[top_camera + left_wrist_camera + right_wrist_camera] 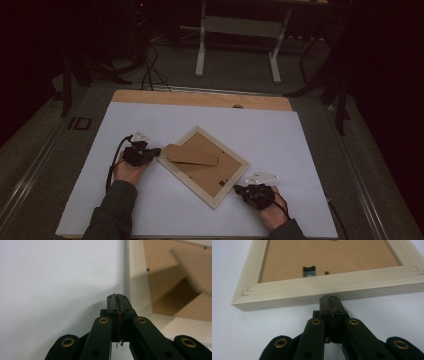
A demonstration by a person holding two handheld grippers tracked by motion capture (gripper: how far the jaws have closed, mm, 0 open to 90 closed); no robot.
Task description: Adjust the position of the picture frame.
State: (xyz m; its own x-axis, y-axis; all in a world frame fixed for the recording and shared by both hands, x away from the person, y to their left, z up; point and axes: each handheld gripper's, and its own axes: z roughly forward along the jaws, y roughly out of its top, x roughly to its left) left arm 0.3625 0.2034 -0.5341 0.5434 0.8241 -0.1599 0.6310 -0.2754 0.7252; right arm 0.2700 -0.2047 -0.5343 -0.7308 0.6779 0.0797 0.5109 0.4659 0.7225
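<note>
A picture frame [204, 166] lies face down on the white sheet covering the tabletop [280, 135], turned cornerwise so that one corner points toward the far edge and another toward the near edge; it sits about midway between the left and right edges, somewhat nearer the person's side. Its pale wooden border surrounds a brown backing board [210, 167], and a brown cardboard stand flap [190, 155] lies across the back, reaching toward the frame's left corner.

The left claw [156, 151] rests at the frame's left corner, its jaws pressed together with nothing between them; in the left gripper view the tips [117, 298] sit just beside the frame's pale edge [136, 277], though contact cannot be told. The right claw [238, 189] lies at the frame's lower right side, near the near-right corner of the sheet; its jaws are likewise pressed together and empty; in the right gripper view the tips [329, 300] sit right up against the wooden side [332, 287], below a small metal clip [309, 271] on the backing.
</note>
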